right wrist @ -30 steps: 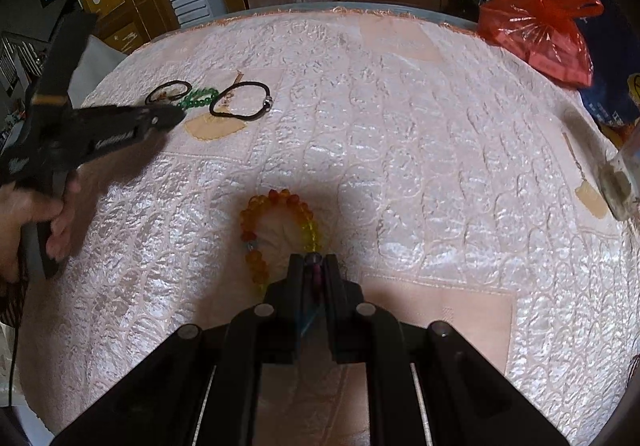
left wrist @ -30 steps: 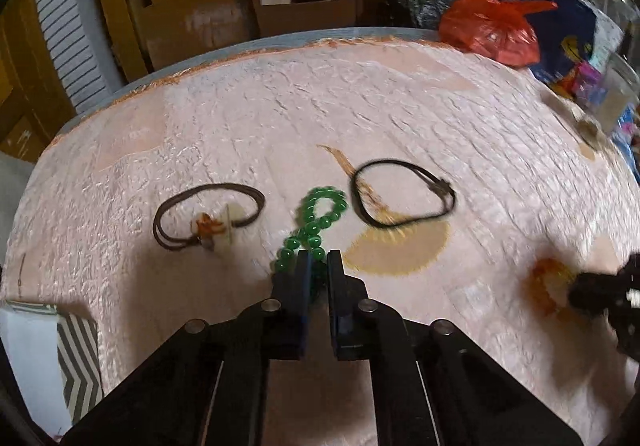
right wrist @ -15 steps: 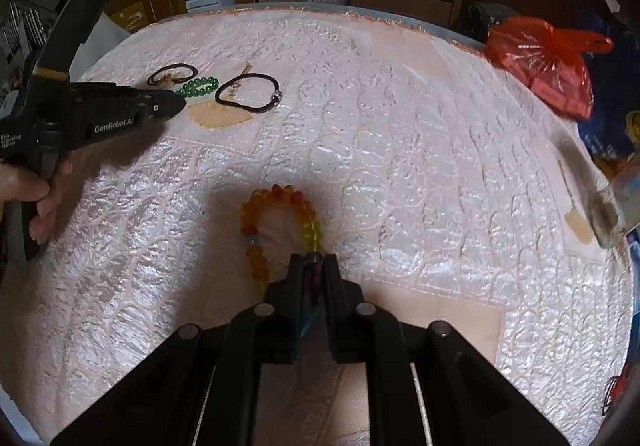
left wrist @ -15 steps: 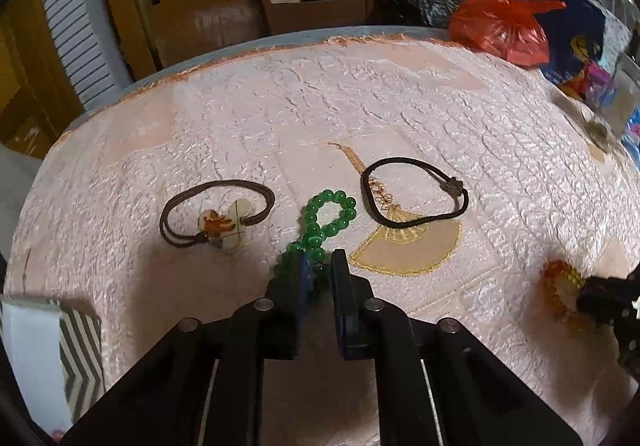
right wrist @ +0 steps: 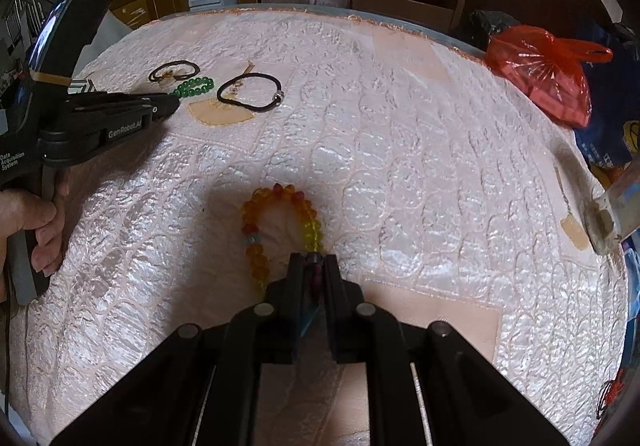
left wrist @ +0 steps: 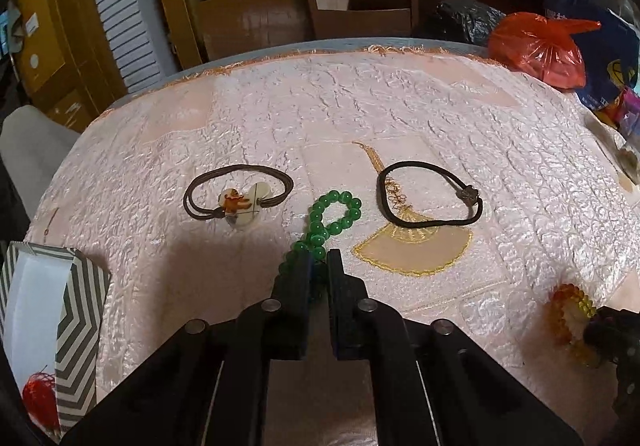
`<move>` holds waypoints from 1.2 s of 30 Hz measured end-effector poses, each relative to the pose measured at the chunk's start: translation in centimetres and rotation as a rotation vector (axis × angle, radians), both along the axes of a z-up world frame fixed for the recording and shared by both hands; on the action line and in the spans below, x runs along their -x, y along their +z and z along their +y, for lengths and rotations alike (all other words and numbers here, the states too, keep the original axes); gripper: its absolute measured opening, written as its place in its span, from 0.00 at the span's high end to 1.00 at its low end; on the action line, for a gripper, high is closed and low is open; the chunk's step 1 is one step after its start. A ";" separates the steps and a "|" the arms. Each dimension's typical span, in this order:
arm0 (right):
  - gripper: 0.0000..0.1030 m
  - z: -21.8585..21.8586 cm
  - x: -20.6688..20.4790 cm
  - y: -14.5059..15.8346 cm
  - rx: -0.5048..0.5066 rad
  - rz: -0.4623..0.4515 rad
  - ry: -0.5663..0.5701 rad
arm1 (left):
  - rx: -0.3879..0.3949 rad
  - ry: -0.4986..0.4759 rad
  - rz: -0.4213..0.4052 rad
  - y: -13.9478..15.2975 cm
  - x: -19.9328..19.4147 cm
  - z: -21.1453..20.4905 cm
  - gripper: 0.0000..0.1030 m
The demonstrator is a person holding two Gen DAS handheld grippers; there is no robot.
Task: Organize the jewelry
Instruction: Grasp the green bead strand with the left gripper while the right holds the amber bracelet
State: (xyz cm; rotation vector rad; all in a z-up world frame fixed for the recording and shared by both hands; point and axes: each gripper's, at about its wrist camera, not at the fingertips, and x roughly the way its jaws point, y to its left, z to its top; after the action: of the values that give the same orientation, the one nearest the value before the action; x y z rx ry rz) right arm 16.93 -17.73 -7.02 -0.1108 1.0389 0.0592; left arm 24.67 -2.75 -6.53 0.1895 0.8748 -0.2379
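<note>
Both grips were made, neither piece stowed: the left gripper (left wrist: 318,258) was clamped on the green bead bracelet (left wrist: 332,213), the right gripper (right wrist: 314,260) on the amber bead bracelet (right wrist: 280,221), both bracelets lying on the tablecloth (right wrist: 420,149). The charm hair tie (left wrist: 238,197) and black hair tie (left wrist: 430,191) lay untouched beside the green one; all four appeared left to sort.

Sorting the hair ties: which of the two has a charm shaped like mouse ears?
The brown hair tie, left of the green bead bracelet. The black hair tie on the bracelet's other side carries only a small dark knot-like bead.

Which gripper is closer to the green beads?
Left. The left hand-held gripper has the green beads between its fingers; the right hand-held gripper is far off, pinching the orange beads.
</note>
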 end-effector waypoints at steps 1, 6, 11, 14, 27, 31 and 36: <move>0.91 0.0 0.0 0.0 0.000 0.000 -0.001 | 0.002 0.001 0.000 0.0 0.0 0.0 0.88; 0.91 0.2 0.1 -0.1 0.015 -0.007 0.002 | 0.004 0.002 0.000 -0.1 0.0 0.2 0.88; 0.91 0.2 0.4 -0.1 0.010 -0.020 -0.012 | 0.002 0.003 -0.001 -0.1 0.0 0.2 0.88; 0.91 0.1 0.4 -0.1 0.000 -0.019 -0.017 | -0.004 0.003 -0.003 0.0 0.0 0.2 0.88; 0.91 -0.3 1.6 2.5 -0.113 -0.101 -0.006 | 0.067 0.028 0.015 1.8 5.4 2.7 0.88; 0.91 -0.7 2.7 3.5 -0.164 -0.133 -0.005 | 0.114 0.024 -0.001 3.6 7.4 4.2 0.88; 0.91 -0.6 4.8 4.4 -0.195 -0.171 -0.020 | 0.134 0.009 -0.025 5.2 10.2 5.4 0.88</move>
State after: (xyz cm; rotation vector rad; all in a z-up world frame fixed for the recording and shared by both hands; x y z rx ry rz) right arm 12.16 -18.28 -2.62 0.0704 0.8584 0.1302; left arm 14.49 2.61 -1.29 0.0637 0.8313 -0.2843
